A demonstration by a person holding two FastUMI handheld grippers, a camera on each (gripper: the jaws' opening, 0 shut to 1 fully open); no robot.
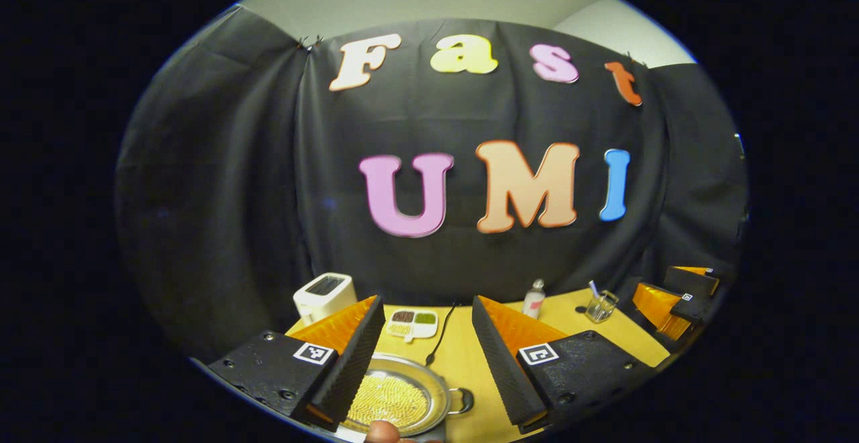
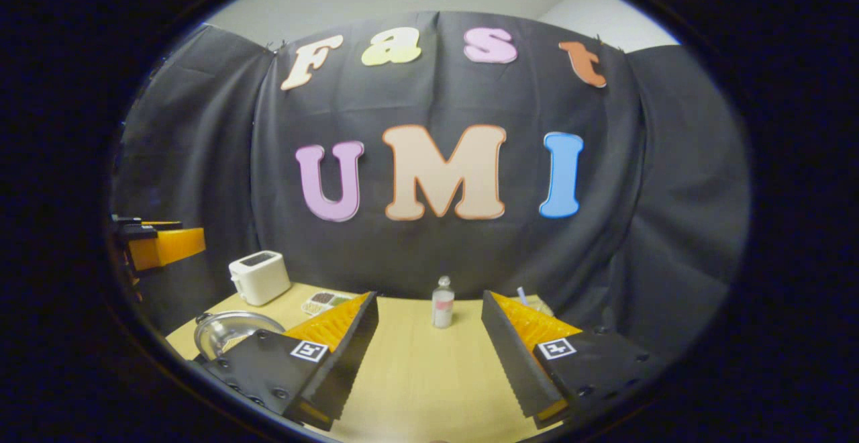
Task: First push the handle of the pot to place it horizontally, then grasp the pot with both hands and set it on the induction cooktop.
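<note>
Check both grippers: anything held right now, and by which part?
Nothing held. Left gripper is open above the pot; right gripper is open over the bare table.

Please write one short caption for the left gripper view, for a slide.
Open left gripper above the pot on the wooden table, toaster behind.
</note>
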